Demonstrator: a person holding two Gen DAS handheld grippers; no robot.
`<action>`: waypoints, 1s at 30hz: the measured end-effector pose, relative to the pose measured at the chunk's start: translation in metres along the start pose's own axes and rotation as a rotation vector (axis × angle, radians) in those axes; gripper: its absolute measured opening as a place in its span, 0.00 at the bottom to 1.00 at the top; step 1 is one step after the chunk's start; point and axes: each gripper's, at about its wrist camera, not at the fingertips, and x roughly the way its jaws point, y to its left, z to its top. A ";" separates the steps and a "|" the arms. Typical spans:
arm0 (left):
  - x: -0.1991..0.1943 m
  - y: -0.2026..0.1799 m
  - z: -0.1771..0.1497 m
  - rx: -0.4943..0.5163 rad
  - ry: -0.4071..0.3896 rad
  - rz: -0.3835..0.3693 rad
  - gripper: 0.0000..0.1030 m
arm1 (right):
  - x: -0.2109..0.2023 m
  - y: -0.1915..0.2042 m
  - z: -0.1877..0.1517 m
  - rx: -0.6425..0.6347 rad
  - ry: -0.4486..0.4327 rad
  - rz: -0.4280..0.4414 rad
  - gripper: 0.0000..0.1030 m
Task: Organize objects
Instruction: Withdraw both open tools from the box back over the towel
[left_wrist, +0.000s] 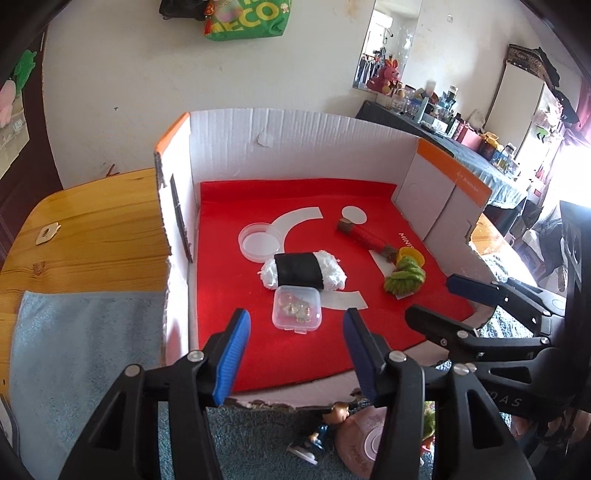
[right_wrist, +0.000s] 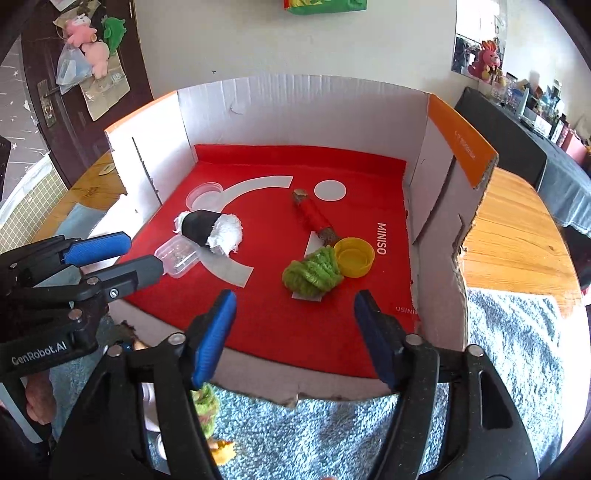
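Note:
A white cardboard box (left_wrist: 295, 147) lined with a red mat (right_wrist: 280, 325) holds a clear plastic case (left_wrist: 297, 309), a white roll with a black band (left_wrist: 303, 274), a round clear lid (left_wrist: 258, 243), a red stick (left_wrist: 364, 236), a yellow cap (right_wrist: 354, 256) and a green yarn bundle (right_wrist: 314, 273). My left gripper (left_wrist: 295, 332) is open, just in front of the clear case. My right gripper (right_wrist: 295, 314) is open, in front of the green yarn; it also shows in the left wrist view (left_wrist: 439, 295). Both are empty.
The box stands on a wooden table (right_wrist: 517, 236) with a blue towel (right_wrist: 517, 350) under its front. Small figurines (left_wrist: 321, 435) and a pink disc (left_wrist: 362, 439) lie below the box's torn front edge. A cluttered sideboard (left_wrist: 461, 136) stands at the far right.

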 end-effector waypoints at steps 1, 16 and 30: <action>-0.001 0.001 -0.001 -0.002 -0.001 0.003 0.53 | -0.002 0.000 -0.001 0.002 -0.003 0.001 0.64; -0.022 0.005 -0.015 -0.021 -0.025 0.020 0.71 | -0.033 0.008 -0.018 -0.012 -0.065 -0.002 0.75; -0.043 0.005 -0.028 -0.031 -0.060 0.052 0.90 | -0.054 0.014 -0.035 -0.023 -0.103 0.006 0.91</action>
